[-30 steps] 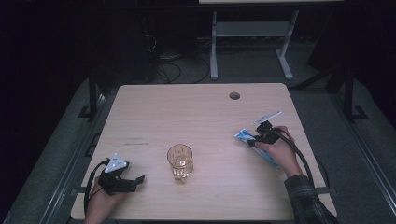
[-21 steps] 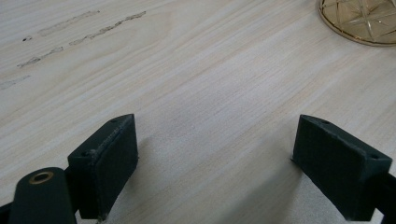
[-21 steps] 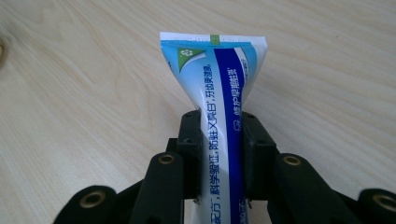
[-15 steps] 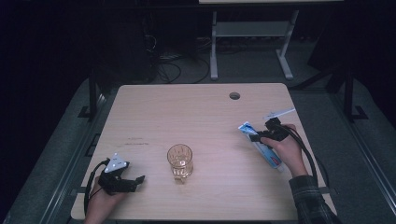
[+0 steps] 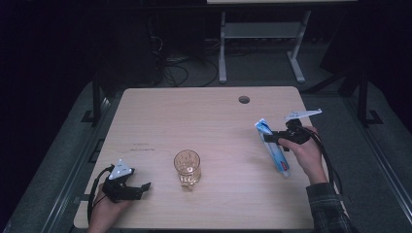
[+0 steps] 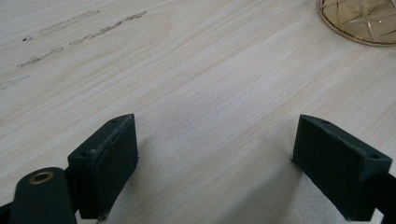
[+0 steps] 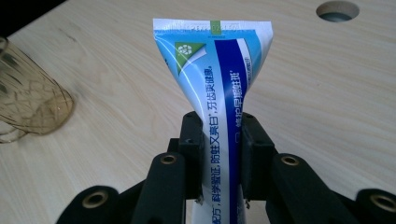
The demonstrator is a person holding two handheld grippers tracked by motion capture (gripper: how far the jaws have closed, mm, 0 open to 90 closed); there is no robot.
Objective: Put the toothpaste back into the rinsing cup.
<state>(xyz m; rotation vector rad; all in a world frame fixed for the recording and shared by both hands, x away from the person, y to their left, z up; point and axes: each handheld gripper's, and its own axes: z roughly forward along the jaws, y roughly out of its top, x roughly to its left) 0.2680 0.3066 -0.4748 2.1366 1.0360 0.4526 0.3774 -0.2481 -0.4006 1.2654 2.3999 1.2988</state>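
Observation:
A blue and white toothpaste tube hangs above the right side of the table, crimped end pointing up and away, cap end toward the person. My right gripper is shut on its middle. In the right gripper view the pads press the tube from both sides at my right gripper. An amber cut-glass cup stands upright at the front centre. My left gripper rests on the table at the front left, open, with bare wood between its jaws; the cup's base lies ahead to its right.
The light wooden table has a round cable hole at the back right, also seen past the tube as the hole. The cup stands to the left of the held tube. A metal stand is behind the table.
My right hand has risen and drifted right with the tube, which now tilts more steeply. The left gripper and the cup have stayed put.

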